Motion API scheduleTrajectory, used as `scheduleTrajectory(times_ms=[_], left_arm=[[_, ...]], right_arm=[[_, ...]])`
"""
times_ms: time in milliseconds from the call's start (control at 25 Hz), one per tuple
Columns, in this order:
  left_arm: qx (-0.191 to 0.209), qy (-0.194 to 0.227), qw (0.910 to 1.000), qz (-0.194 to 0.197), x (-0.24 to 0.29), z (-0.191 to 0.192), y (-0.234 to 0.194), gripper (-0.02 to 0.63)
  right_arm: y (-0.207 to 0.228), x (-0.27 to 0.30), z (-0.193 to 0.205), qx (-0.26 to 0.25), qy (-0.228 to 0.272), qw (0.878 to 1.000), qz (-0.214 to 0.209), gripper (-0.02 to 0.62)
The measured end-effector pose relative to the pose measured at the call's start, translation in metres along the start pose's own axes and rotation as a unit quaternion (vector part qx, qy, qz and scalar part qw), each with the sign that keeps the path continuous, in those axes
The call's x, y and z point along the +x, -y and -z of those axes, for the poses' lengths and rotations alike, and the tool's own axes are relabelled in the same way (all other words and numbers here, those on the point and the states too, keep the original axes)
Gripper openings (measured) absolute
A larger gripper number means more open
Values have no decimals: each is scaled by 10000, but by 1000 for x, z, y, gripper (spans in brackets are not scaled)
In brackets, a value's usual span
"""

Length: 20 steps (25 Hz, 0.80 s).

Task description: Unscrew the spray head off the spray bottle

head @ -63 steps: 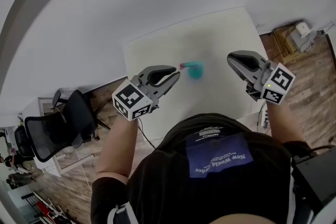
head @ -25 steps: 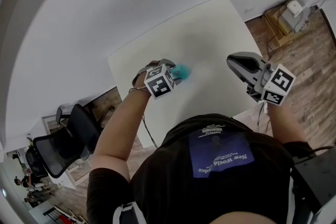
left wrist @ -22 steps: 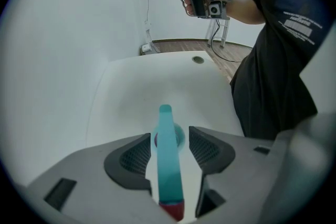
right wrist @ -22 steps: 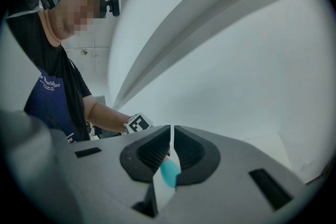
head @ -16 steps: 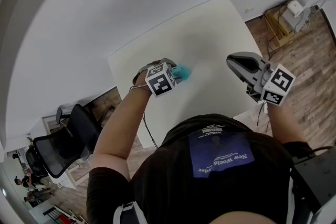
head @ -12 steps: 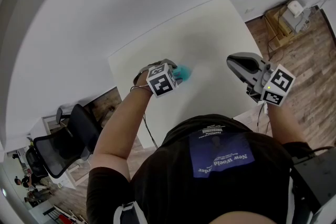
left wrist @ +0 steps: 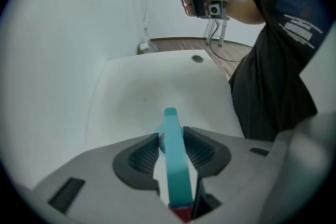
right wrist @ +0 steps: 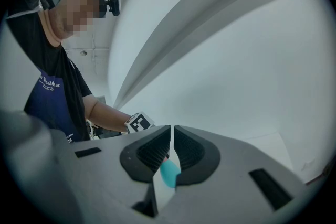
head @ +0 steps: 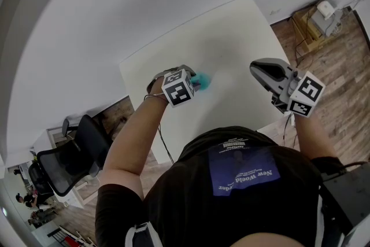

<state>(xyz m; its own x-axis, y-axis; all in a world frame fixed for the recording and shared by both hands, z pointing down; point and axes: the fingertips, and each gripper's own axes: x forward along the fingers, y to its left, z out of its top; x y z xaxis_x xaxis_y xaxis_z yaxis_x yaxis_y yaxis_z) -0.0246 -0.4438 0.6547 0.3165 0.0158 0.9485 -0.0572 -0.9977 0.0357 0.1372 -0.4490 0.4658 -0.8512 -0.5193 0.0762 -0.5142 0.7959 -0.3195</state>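
Spray head [left wrist: 173, 176], teal, long and narrow, with a red part at its near end. It sits between the pads of the left gripper [left wrist: 170, 132], whose jaws have just been closing. The pads now lie against both its sides, so the grip reads as clamped on.

Spray bottle [head: 202, 81], teal, on the near-left part of the white table [head: 231, 37]. Only a small patch shows from above, just right of the left gripper's marker cube [head: 178, 88]. It appears to stand upright under the gripper, though the body is mostly hidden.

Left gripper: comes at the bottle from above, pointing steeply down over the head. This is probably so that a roll of the wrist can turn the head about the bottle's neck. Left forearm [head: 139, 130] reaches forward from the near side, wrist bent down over the bottle.

Right gripper [right wrist: 171, 131]: jaws together, nothing between them. The teal patch below its pads is the distant bottle seen past them. It is held level over the right of the table, well apart from the bottle and aimed across at the left gripper. No grip is on the bottle's body, so a twist of the head now could spin the whole bottle. The right gripper seems held ready to steady it.

Surroundings: office chair [head: 63, 159] at near left and wood floor [head: 324, 61] at far right.
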Motion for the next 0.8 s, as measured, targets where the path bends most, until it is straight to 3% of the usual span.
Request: scheduleTrajectory(times_ms=[280,520,680,800], left_arm=[[97,76,9999,-12,-2,0,6,149],[-340,836,9959,-80,-21,-9,9,149],[-846,1707,9816,-148,-52,-21,8,149],[-1249,2450,9613,-183,-79,-31,9,149]], right_arm=[[-4,1,1,-6,-30,10000,-22,-5],[-5,3,-1,5,-15,10000,-49,-5],[-11,11,-3,-12,-23,9999,-135,-5],[-16,16,-5,-30,-52,9997,-252,-5]])
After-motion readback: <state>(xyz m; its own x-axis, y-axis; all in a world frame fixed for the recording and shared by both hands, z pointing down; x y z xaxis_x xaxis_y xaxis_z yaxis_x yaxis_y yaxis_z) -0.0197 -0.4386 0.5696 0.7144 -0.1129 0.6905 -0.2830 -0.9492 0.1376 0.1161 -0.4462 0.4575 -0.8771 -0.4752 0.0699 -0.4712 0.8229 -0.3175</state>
